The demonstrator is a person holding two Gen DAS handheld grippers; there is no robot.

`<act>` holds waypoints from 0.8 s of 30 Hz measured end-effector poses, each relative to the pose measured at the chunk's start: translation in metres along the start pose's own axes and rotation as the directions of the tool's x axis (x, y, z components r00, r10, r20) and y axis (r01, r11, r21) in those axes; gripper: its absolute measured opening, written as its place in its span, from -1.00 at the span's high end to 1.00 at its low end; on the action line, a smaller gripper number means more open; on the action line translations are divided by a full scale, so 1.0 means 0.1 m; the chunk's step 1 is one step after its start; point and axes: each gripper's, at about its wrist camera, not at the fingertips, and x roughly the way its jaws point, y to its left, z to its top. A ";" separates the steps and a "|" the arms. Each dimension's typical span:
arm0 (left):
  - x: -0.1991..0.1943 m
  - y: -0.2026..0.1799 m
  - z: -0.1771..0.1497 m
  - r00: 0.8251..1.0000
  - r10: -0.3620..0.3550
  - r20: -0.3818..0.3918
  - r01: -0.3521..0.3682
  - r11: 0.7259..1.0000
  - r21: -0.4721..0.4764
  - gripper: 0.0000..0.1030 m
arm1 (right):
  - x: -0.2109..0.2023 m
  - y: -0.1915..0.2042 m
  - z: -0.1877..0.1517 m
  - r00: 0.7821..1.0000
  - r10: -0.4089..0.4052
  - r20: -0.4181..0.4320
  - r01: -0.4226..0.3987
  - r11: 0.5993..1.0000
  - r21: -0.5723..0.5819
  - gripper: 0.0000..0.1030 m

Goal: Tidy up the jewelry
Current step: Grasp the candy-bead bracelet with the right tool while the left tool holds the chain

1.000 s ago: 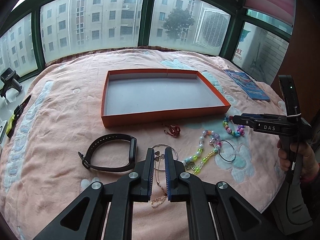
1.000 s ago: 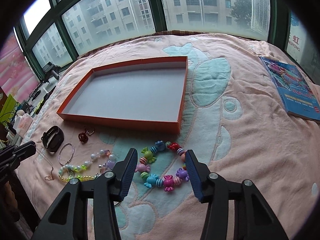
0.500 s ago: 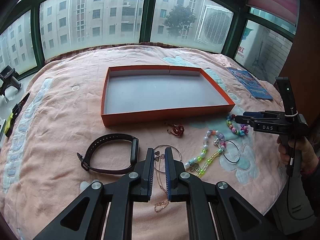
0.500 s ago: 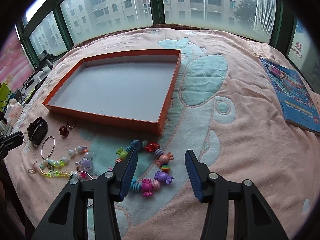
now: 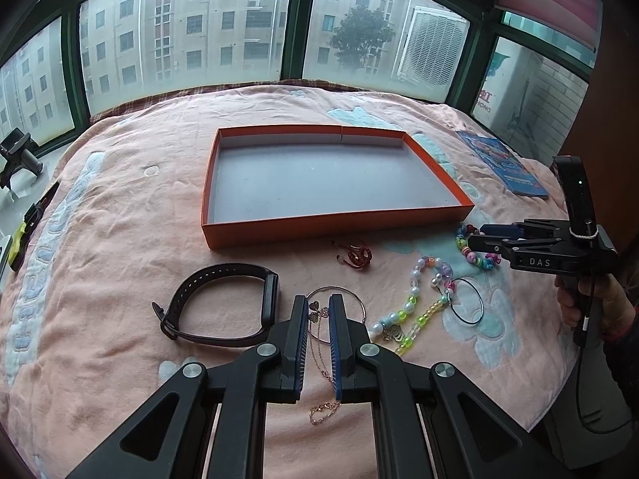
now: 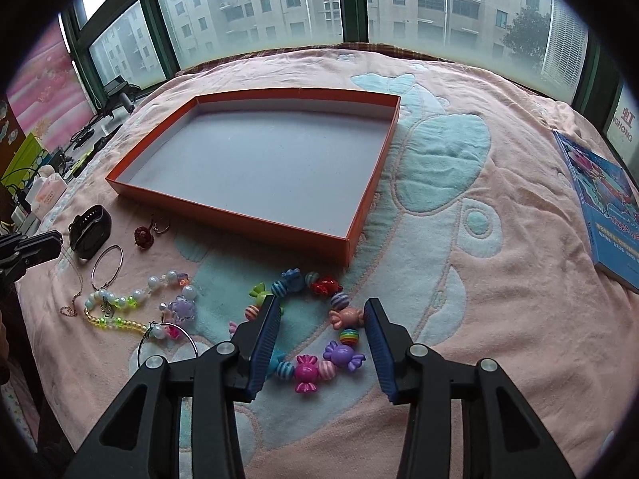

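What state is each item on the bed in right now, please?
Orange tray: empty.
Gold chain: pinched in the shut left hand-held gripper.
Candy-bead bracelet: flat, between the closing right hand-held gripper jaws, ungripped.
Black wristband: unbuckled.
Blue book: closed.

A pink blanket (image 6: 499, 287) with pale blue cartoon shapes covers the whole bed, rumpled toward the left side. A blue picture book (image 6: 603, 203) lies flat on it at the far right, well apart from everything else, and behind the bed a dark green framed window (image 5: 295, 20) looks out on grey apartment blocks (image 5: 207, 28), a tree (image 5: 355, 40) and a white air-conditioner unit (image 5: 431, 52). Off the left edge of the bed there is a cluttered ledge with a black device on a small stand (image 5: 18, 153), a yellow and black tool (image 5: 24, 235), some cables and a white bottle (image 6: 48, 191).
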 end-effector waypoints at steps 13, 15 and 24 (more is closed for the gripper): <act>-0.01 0.02 0.03 1.000 0.001 0.004 -0.001 1.000 -0.007 0.79 | 0.02 -0.08 0.01 0.999 -0.033 -0.014 0.032 0.999 -0.035 0.20; -0.01 0.01 0.04 1.000 0.003 0.006 -0.003 1.000 -0.005 0.79 | 0.02 -0.07 0.01 0.999 -0.037 -0.013 0.036 0.999 -0.037 0.29; -0.10 0.02 0.07 1.000 0.007 0.030 -0.007 1.000 -0.007 0.79 | 0.01 0.07 0.00 0.993 -0.114 -0.005 0.113 0.990 -0.088 0.54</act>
